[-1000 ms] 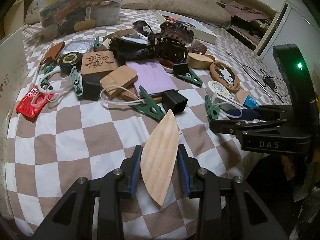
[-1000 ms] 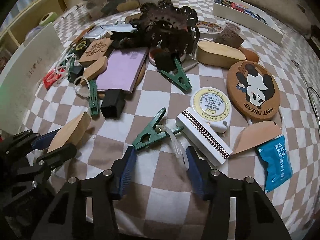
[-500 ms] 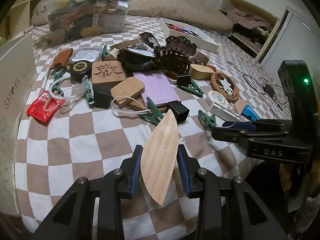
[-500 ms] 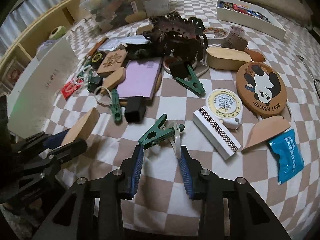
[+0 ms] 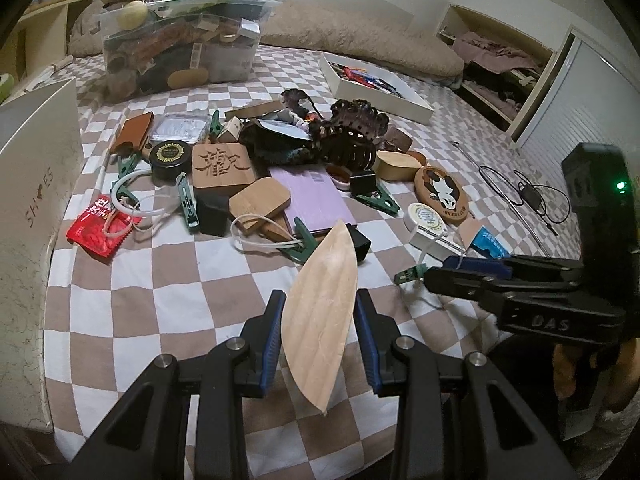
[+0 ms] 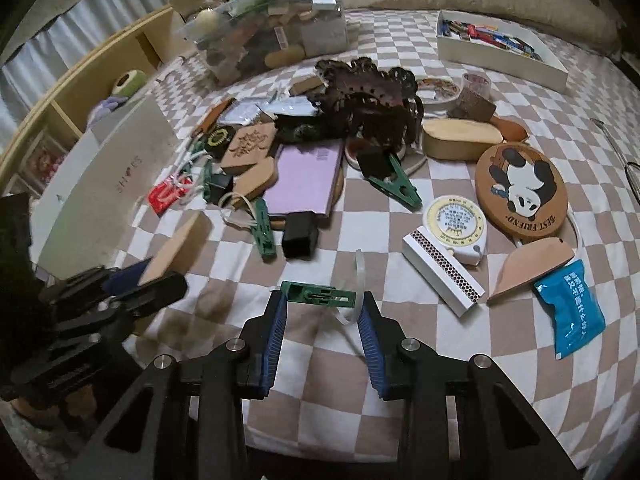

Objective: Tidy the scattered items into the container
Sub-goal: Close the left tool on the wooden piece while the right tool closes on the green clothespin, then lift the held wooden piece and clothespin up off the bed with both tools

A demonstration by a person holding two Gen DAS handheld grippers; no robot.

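My left gripper [image 5: 318,320] is shut on a pale leaf-shaped wooden piece [image 5: 324,304], held above the checkered bed cover. In the right wrist view it [image 6: 132,284] shows at the left with the wood [image 6: 180,244] sticking up. My right gripper [image 6: 322,312] is shut on a green clip [image 6: 316,294] lying crosswise between the pads, its white loop [image 6: 360,276] sticking up. The left wrist view has that gripper [image 5: 460,270] at the right, the clip [image 5: 410,276] poking from its tips. A clear plastic bin [image 5: 224,64], heaped full, stands at the back.
Scattered items lie mid-bed: purple notebook [image 5: 312,200], brown hair claw [image 5: 348,140], panda coaster [image 6: 520,188], matchbox [image 6: 442,276], tape measure [image 6: 456,220], blue sachet [image 6: 572,312]. A white shoe box [image 5: 36,160] stands at left. A white tray [image 6: 500,52] of pens sits far right.
My right gripper closed on the green clip and lifted it off the cover. Both grippers rose slightly; the left kept its hold on the wooden piece.
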